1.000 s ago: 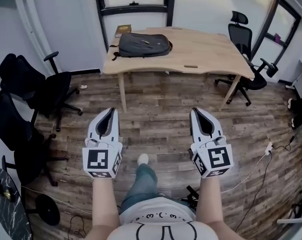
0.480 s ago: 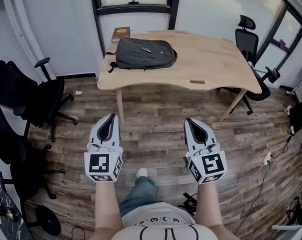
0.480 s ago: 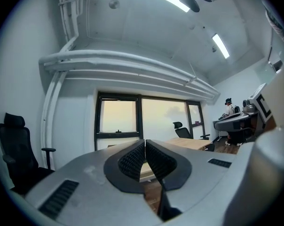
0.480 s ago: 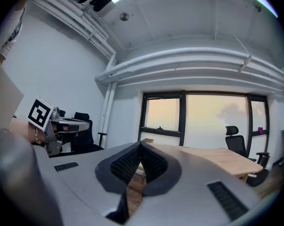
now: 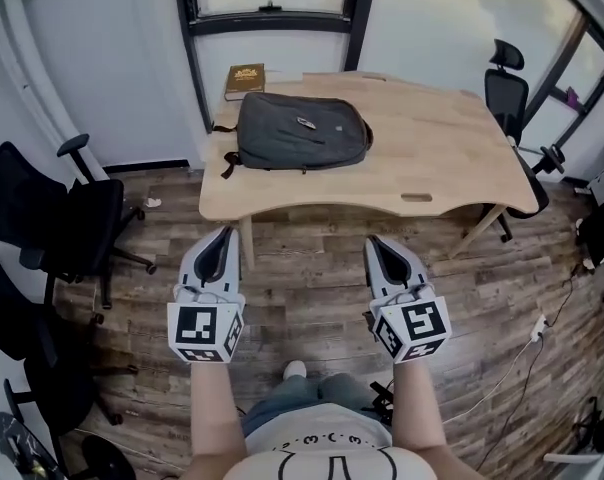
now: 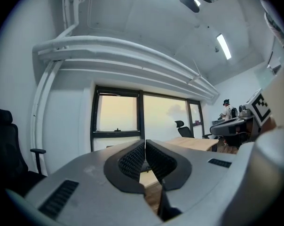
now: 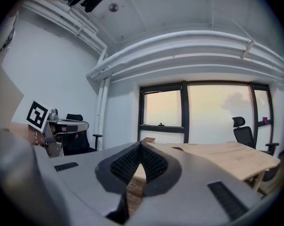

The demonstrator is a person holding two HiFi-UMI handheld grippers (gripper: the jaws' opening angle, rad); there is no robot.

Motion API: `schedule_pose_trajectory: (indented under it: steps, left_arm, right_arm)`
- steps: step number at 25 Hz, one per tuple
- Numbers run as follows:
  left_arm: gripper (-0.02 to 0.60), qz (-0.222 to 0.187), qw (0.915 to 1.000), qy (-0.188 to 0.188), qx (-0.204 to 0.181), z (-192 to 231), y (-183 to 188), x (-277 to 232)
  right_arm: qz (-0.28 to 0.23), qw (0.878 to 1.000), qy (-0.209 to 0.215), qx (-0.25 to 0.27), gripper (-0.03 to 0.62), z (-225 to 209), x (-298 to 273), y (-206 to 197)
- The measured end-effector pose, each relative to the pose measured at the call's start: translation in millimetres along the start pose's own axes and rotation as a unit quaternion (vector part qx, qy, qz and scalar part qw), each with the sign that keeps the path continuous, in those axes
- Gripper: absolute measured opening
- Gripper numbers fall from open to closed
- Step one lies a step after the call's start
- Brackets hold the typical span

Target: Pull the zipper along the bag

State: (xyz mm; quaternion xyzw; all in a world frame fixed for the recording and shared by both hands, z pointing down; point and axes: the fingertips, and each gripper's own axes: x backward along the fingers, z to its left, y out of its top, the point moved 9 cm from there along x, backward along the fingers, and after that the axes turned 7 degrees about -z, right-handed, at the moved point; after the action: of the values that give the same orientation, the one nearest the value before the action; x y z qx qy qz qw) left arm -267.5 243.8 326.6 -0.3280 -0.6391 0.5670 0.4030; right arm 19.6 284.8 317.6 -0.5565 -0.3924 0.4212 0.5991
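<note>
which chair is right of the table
The black chair with a headrest, by the table's right end; the other chairs stand along the left wall.

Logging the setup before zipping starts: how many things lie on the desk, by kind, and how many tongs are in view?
backpack: 1
book: 1
tongs: 2, left tongs and right tongs, both shut and empty
Total: 4

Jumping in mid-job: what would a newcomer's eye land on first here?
The dark grey backpack lies flat on the left half of the pale wooden desk, under the window, with a brown book behind it. Nearer, the left gripper and right gripper are held out over the plank floor, both shut and empty, short of the desk.
</note>
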Motion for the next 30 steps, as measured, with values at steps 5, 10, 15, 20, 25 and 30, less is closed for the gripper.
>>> schedule_pose_trajectory:
  steps: [5, 10, 15, 20, 25, 30]
  left_arm:
    - [0.018, 0.022, 0.9996, 0.007, 0.014, 18.6, -23.9, -8.1]
    - [0.018, 0.045, 0.9990, 0.009, 0.004, 36.8, -37.4, -22.1]
    - [0.020, 0.066, 0.9967, 0.044, 0.018, 68.1, -49.4, -47.3]
    - [0.020, 0.091, 0.9955, 0.018, 0.016, 95.3, -60.8, -97.0]
    - [0.029, 0.116, 0.9931, 0.001, 0.017, 126.1, -78.9, -167.4]
    - [0.025, 0.154, 0.9879, -0.020, 0.007, 150.7, -99.4, -235.8]
  right_arm:
    - [0.023, 1.000, 0.001, -0.020, 0.051, 0.7, -33.6, -22.0]
    - [0.015, 0.997, 0.006, -0.070, 0.052, -4.8, -68.5, -39.5]
    - [0.020, 0.995, -0.004, -0.100, 0.052, -18.2, -111.8, -56.3]
    - [0.037, 0.992, -0.029, -0.115, 0.052, -37.8, -167.7, -74.4]
    - [0.094, 0.988, -0.017, -0.119, 0.158, -55.2, -235.6, -104.6]
    - [0.173, 0.977, -0.011, -0.125, 0.156, -63.7, -290.5, -146.0]
